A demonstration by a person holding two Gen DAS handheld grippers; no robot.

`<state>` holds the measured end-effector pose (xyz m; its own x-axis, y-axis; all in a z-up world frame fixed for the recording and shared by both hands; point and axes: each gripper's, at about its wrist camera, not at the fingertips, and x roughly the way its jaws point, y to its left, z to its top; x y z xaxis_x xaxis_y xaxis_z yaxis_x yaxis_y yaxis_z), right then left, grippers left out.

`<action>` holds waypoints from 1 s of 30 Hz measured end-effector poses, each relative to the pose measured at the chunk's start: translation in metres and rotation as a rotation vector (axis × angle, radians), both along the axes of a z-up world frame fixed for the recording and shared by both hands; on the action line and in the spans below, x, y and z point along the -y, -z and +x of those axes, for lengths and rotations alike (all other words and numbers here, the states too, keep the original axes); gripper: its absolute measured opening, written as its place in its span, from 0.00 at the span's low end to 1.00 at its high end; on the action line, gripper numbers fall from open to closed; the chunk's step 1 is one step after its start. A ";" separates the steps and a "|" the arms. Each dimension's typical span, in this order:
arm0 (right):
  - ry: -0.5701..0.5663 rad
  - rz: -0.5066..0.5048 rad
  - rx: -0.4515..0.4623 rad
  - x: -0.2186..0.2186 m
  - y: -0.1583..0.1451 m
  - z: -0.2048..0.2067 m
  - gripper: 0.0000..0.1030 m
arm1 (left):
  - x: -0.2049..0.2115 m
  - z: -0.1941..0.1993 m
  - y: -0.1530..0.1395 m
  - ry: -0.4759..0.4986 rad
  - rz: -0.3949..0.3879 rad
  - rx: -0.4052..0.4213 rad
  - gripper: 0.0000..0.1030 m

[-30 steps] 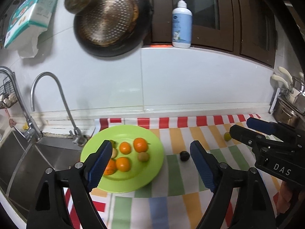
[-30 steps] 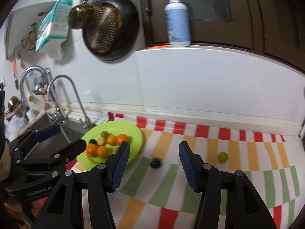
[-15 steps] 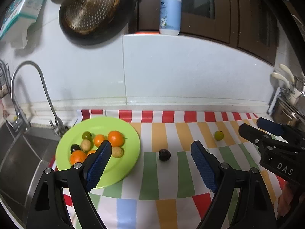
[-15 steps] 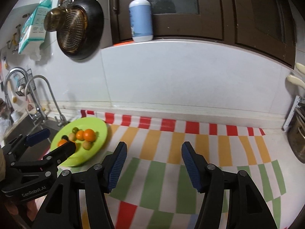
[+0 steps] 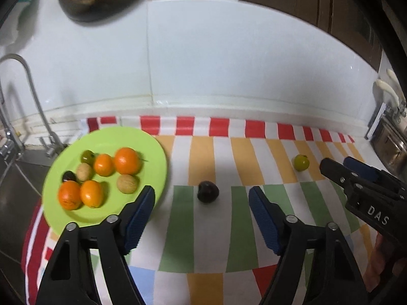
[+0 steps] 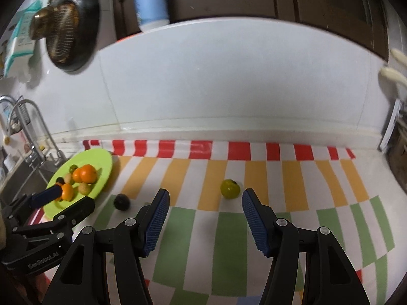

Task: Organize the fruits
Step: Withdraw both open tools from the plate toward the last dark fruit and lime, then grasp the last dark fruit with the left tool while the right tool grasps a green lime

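Note:
A lime-green plate (image 5: 155, 152) at the left holds several fruits: oranges, pale brown ones, a dark one and a green one. A dark plum (image 5: 208, 191) lies loose on the striped cloth (image 5: 236, 157). It is just ahead of my left gripper (image 5: 202, 203), whose jaws are closing without touching it. A yellow-green fruit (image 6: 230, 188) lies further right, just beyond the tips of my right gripper (image 6: 203, 203). That gripper is open and empty. Each gripper shows in the other's view: the right gripper (image 5: 335, 162) and the left gripper (image 6: 73, 198).
A sink and taps (image 5: 15, 132) lie left of the plate. A dark pan (image 6: 71, 25) and a soap bottle (image 6: 151, 2) are up on the white wall. Metal cookware (image 5: 391, 139) stands at the right end. Striped cloth continues right of the green fruit.
Both grippers have sunk toward the cloth and come nearer the loose fruits. The left gripper swung from the plate to the dark plum, its jaws narrower. The right one now frames the green fruit.

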<state>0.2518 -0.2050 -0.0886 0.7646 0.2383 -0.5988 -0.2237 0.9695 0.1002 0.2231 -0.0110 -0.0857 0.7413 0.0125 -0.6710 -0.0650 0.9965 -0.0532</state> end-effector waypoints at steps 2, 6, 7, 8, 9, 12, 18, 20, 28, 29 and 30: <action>0.007 0.016 -0.022 0.002 0.007 0.008 0.59 | 0.002 0.006 0.006 0.008 -0.005 -0.022 0.64; 0.026 0.037 -0.069 0.004 0.020 0.026 0.59 | 0.007 0.022 0.021 0.036 -0.026 -0.086 0.56; 0.031 0.035 -0.076 0.004 0.023 0.029 0.59 | 0.008 0.024 0.024 0.041 -0.028 -0.096 0.54; 0.037 0.032 -0.083 0.004 0.027 0.033 0.59 | 0.008 0.027 0.027 0.046 -0.031 -0.104 0.50; 0.042 0.030 -0.093 0.004 0.029 0.036 0.59 | 0.009 0.030 0.030 0.051 -0.029 -0.116 0.49; 0.054 0.038 -0.132 0.006 0.039 0.047 0.58 | 0.007 0.037 0.037 0.048 -0.041 -0.137 0.45; 0.056 0.029 -0.164 0.004 0.049 0.066 0.53 | 0.004 0.048 0.046 0.031 -0.039 -0.176 0.38; 0.061 0.027 -0.172 0.004 0.051 0.071 0.51 | 0.003 0.051 0.049 0.022 -0.047 -0.181 0.35; 0.068 0.010 -0.197 0.001 0.061 0.083 0.37 | 0.005 0.059 0.049 0.040 -0.050 -0.176 0.26; 0.065 0.011 -0.195 0.001 0.061 0.083 0.36 | 0.005 0.059 0.049 0.043 -0.052 -0.177 0.25; 0.065 0.010 -0.195 0.001 0.061 0.083 0.34 | 0.004 0.060 0.049 0.047 -0.054 -0.177 0.25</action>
<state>0.3352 -0.2060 -0.1499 0.6480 0.1993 -0.7351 -0.1364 0.9799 0.1454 0.2832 -0.0154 -0.1346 0.6103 -0.0591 -0.7899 -0.0317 0.9946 -0.0989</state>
